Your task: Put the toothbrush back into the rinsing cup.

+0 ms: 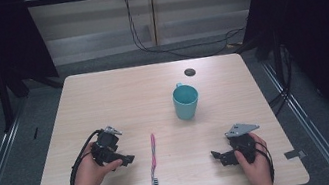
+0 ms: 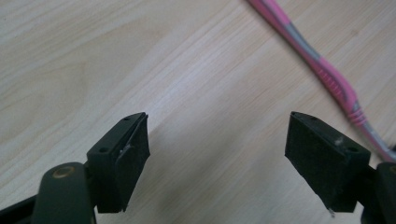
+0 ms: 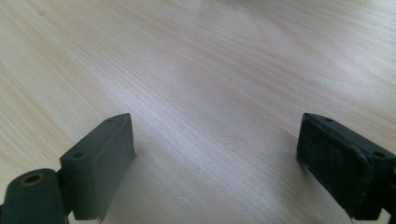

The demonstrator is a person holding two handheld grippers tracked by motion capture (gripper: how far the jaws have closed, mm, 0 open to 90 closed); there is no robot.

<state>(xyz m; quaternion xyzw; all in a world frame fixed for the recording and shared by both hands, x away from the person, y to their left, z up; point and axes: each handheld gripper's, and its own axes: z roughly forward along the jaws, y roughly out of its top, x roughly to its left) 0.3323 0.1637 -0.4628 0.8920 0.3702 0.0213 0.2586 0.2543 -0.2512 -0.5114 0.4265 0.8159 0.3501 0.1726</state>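
Toothbrush point(image 1: 153, 161) on pale wooden table point(image 1: 117, 93)

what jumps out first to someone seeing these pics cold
The teal cup stands upright alone past the middle of the pale wooden table. Nearer the person, a pink and grey toothbrush lies flat between the left tongs and the right tongs. Both tongs are open, resting low at the table.
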